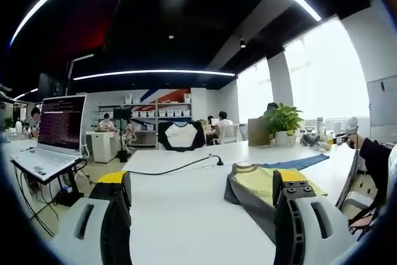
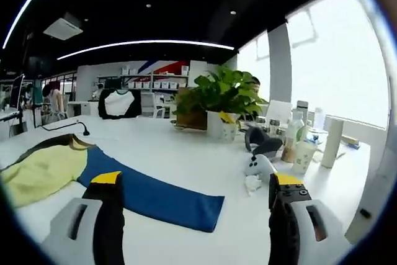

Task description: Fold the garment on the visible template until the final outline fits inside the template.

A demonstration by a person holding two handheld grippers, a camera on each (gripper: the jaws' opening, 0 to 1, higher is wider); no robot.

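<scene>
While both hand-held grippers hang above the white bench (image 1: 186,203) with jaws spread and nothing between them, the garment (image 2: 43,169), yellow with grey edging, lies flat beside and partly over the blue template (image 2: 155,197). Left hand-held gripper (image 1: 201,209) has the garment just off its right jaw; right hand-held gripper (image 2: 193,206) looks along the template's near corner. Judgement: folding not begun. Best to come down low, pinch the cloth edges only, and fold toward the blue, keeping clear of the game controller (image 2: 259,167) and bottles (image 2: 296,147).
</scene>
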